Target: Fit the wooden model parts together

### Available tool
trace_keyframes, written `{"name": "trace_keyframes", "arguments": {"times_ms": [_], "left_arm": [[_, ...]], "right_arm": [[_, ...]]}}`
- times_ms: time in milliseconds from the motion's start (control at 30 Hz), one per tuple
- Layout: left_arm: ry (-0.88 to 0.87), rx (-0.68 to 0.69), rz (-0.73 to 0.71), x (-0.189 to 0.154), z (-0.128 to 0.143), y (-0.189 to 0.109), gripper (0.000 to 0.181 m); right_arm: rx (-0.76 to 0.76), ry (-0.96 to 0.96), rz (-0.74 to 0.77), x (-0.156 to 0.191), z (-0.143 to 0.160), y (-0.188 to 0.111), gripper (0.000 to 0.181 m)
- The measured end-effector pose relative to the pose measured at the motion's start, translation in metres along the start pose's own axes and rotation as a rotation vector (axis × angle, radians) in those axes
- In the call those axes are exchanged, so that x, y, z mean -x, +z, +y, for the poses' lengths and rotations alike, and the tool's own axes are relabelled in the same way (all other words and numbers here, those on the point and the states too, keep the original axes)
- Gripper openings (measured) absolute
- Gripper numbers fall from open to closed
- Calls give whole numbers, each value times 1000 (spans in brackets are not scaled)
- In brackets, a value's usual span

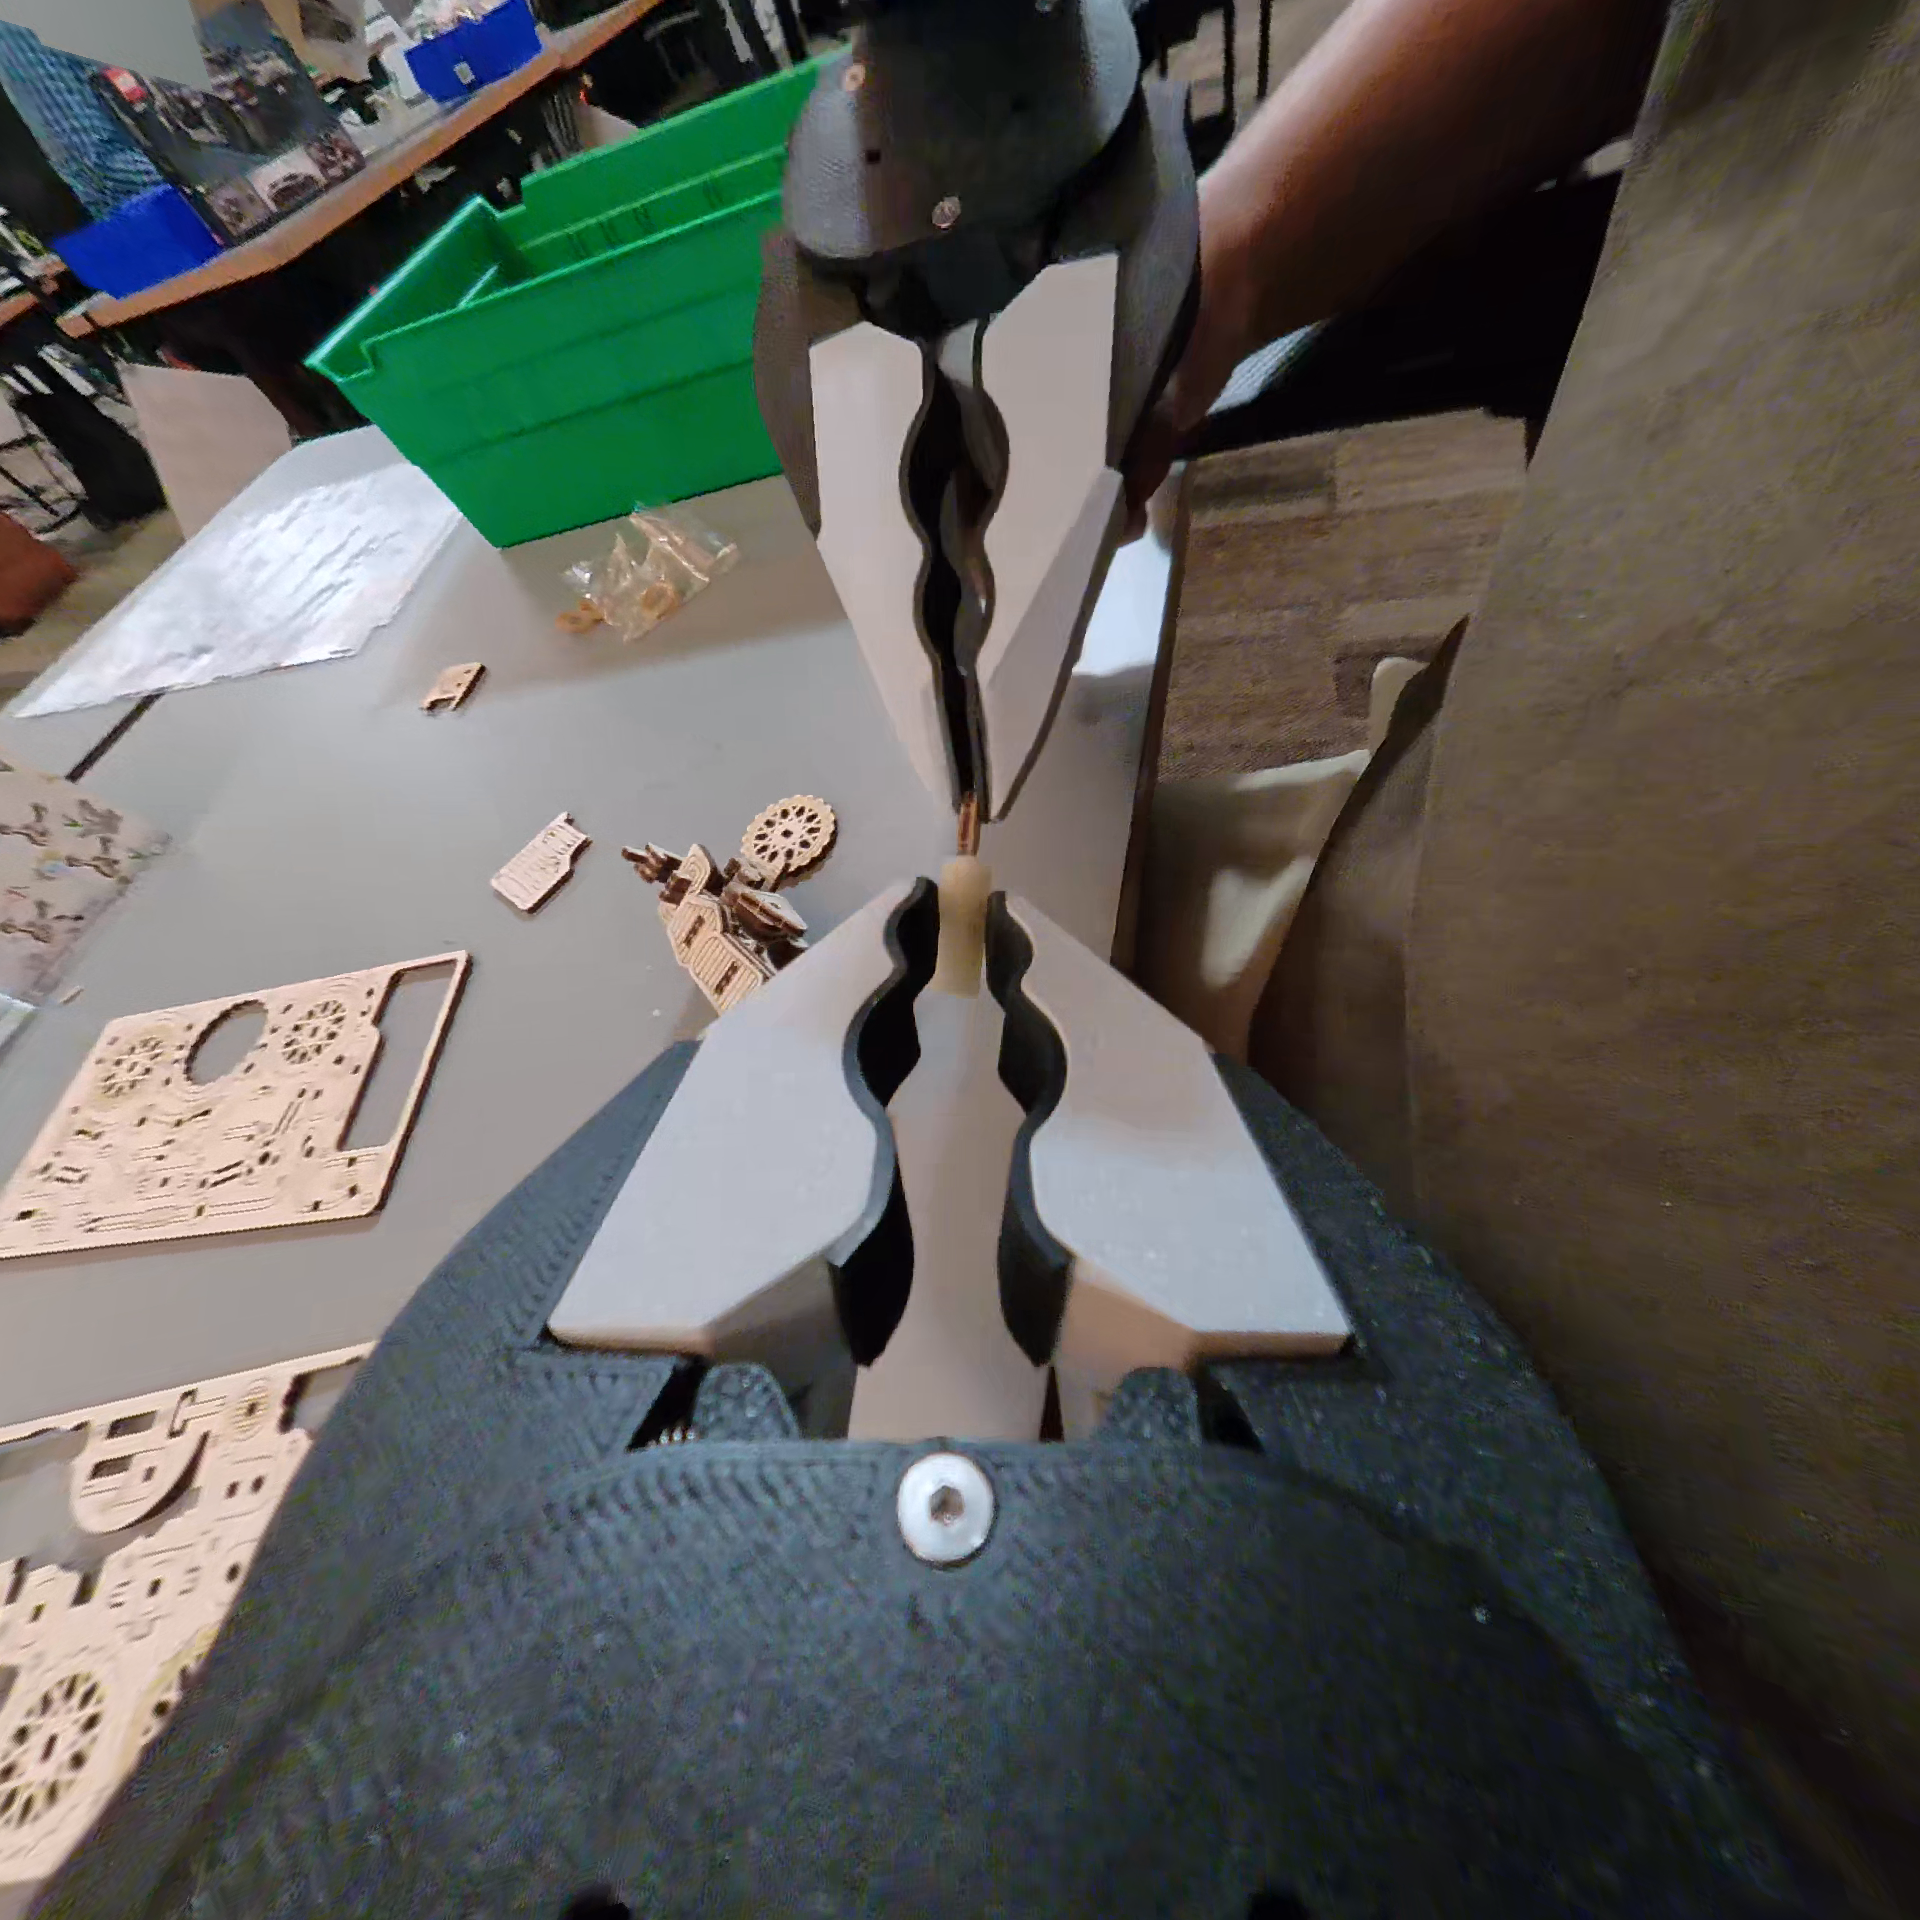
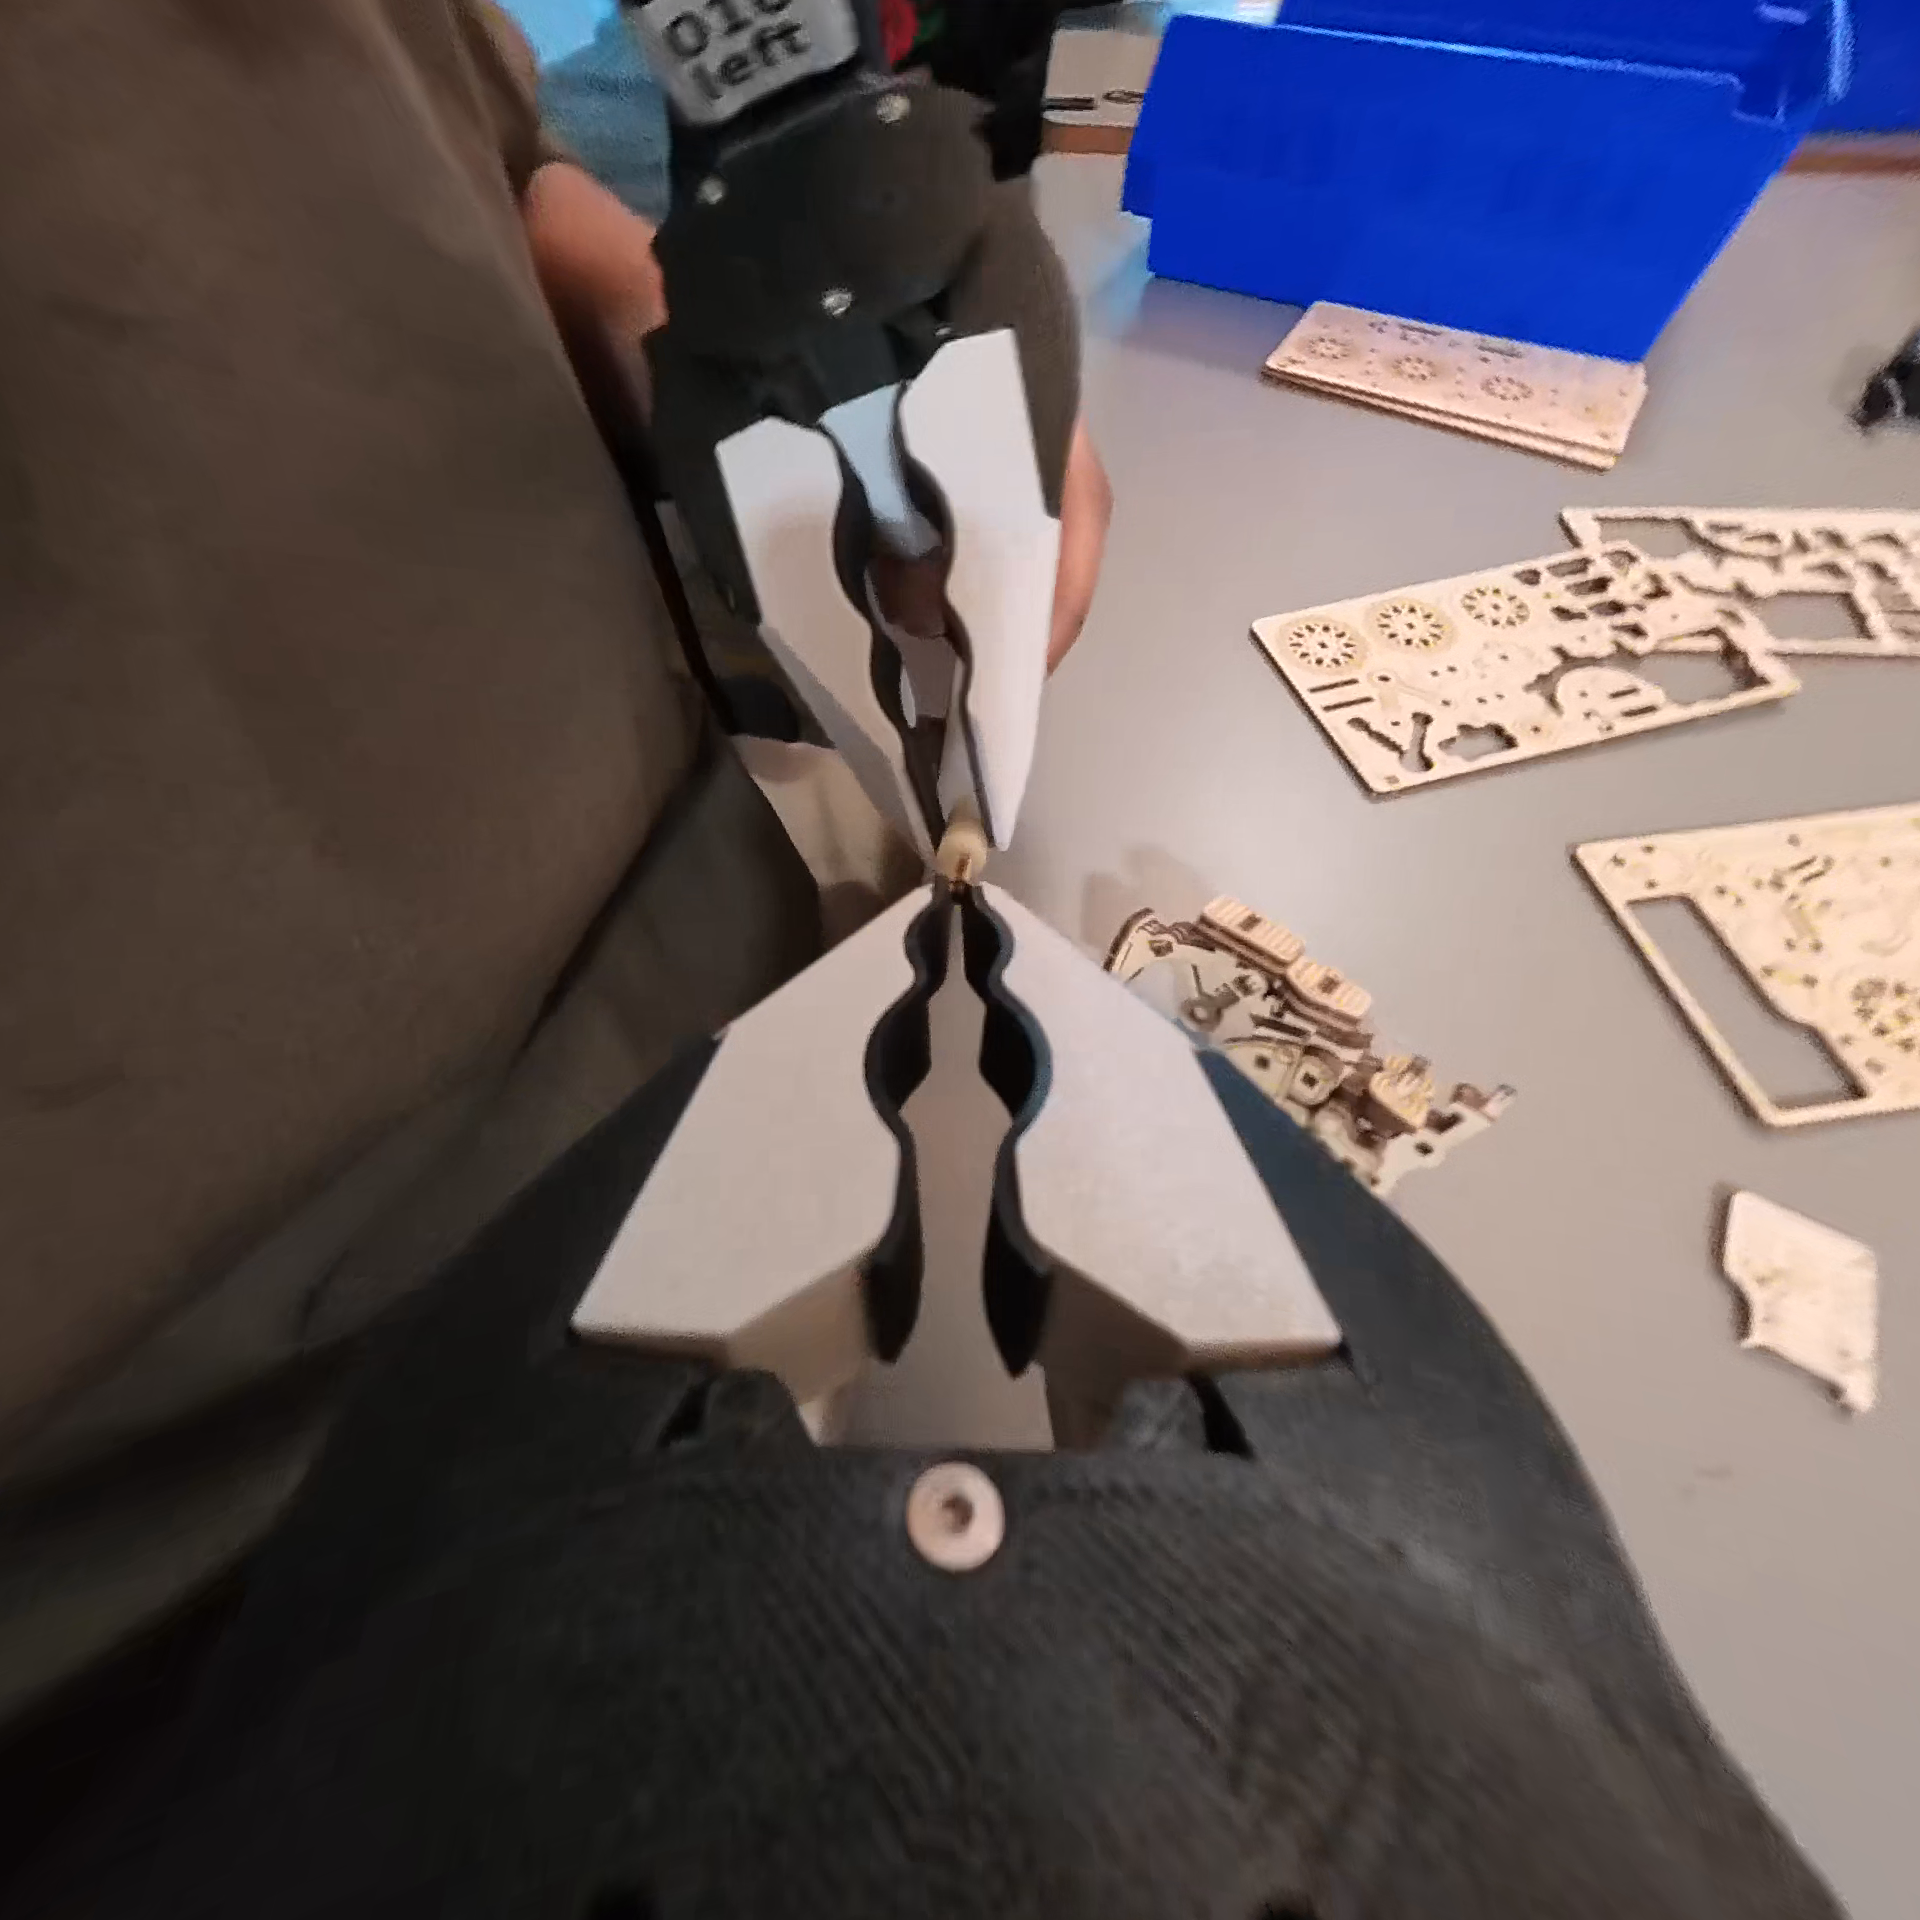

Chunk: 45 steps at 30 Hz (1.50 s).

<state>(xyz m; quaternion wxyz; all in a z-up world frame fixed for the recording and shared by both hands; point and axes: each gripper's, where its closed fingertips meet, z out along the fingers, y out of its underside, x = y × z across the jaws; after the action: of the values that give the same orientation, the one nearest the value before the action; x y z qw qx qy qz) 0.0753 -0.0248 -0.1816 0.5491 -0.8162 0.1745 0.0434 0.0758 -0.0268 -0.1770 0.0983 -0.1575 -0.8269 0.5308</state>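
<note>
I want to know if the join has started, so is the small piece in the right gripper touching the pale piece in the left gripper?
Cannot tell. In the left wrist view the small brown piece meets the pale piece tip to tip, but no gap or contact shows plainly; the right wrist view is blurred there.

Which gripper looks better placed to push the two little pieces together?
Probably the right gripper: its thin dark peg points at the pale piece that the left gripper grips and could hold steady. Tips nearly meet.

green bin, blue bin, grey table
</note>
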Motion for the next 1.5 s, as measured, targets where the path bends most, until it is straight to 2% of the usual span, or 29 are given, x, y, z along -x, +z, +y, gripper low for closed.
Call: {"name": "trace_keyframes", "arguments": {"times_ms": [100, 167, 200, 233, 267, 300, 367, 433, 633, 967, 1167, 1400, 1500], "left_arm": [[6, -8, -5, 0, -2, 0, 6], [-85, -191, 70, -12, -45, -3, 6], [-16, -155, 42, -14, -51, 3, 6], [150, -60, -49, -10, -41, 7, 7], [135, -75, -62, -8, -42, 3, 6], [36, -102, -65, -1, -42, -5, 7], [-57, -145, -158, 28, -40, -25, 7], [-41, -109, -202, 43, -32, -33, 6], [-97, -61, -134, 36, -14, -18, 7], [-118, 4, -112, 30, 0, -6, 7], [-140, -12, -106, 29, -3, -7, 7], [-143, 22, -80, 22, -1, -1, 7], [-130, 77, -94, 23, 8, 2, 7]], "right_arm": [[60, -89, -7, -1, 5, 1, 0], [125, -104, -65, 13, 18, 17, 1], [94, -131, -79, 21, 14, 26, 0], [83, -161, -57, 21, 6, 30, 0], [74, -160, -22, 14, 1, 29, 0], [75, -113, 11, 2, 2, 24, 0], [136, -33, 63, -19, 21, 14, 0], [164, 20, 72, -24, 29, 8, 0], [115, 128, 95, -30, 19, 8, 0], [60, 132, 135, -22, 5, 8, 0], [78, 111, 167, -22, 7, 5, 0], [143, 39, 218, -24, 13, 7, 0], [161, 13, 226, -23, 13, 9, 0]]}}
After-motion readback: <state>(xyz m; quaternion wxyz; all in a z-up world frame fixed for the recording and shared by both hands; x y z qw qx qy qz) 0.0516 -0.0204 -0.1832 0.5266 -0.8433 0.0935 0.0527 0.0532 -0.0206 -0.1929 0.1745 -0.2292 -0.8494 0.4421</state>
